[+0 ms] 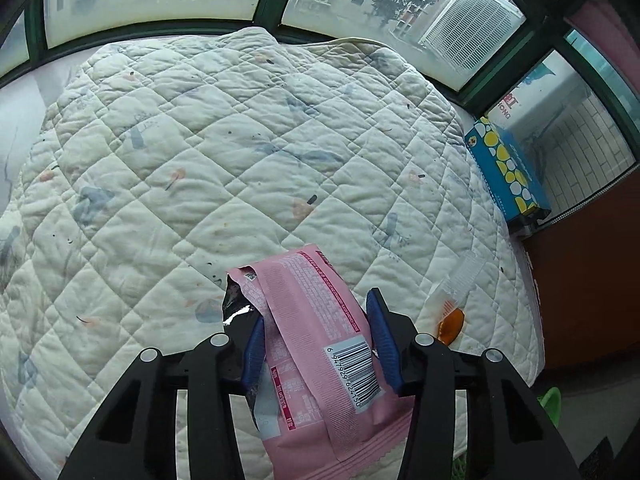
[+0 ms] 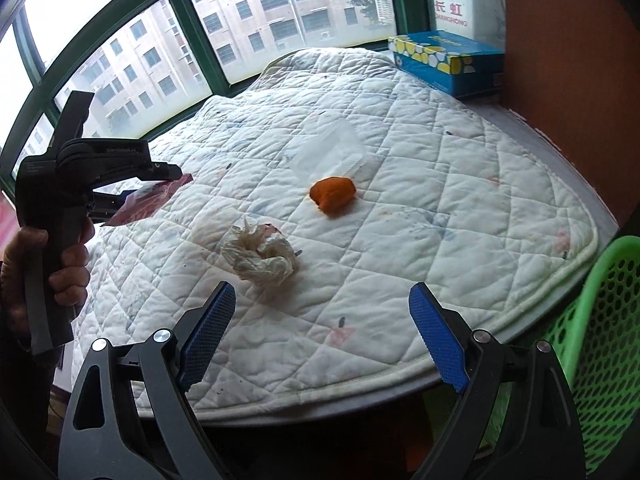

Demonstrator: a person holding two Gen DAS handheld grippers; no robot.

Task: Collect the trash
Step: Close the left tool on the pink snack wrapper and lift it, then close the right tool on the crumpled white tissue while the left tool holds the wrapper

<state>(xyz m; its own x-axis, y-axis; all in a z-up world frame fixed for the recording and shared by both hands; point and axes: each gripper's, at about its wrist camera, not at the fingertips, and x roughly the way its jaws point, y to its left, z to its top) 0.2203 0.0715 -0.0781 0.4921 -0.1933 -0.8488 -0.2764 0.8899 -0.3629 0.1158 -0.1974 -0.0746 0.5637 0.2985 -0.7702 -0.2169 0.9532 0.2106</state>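
Left wrist view: left gripper [image 1: 316, 344] clenched on pink wrapper [image 1: 320, 332], lifted clear of quilt [image 1: 200, 160]. Advised: keep the pinch firm, carry level to green basket [image 2: 600, 340] at the table's right edge, release only once over the rim. Right gripper [image 2: 320, 344] released, jaws wide, holding nothing. Crumpled tissue [image 2: 262, 254] just ahead of its left finger; orange peel [image 2: 333, 194] farther on, near clear film [image 2: 328, 148].
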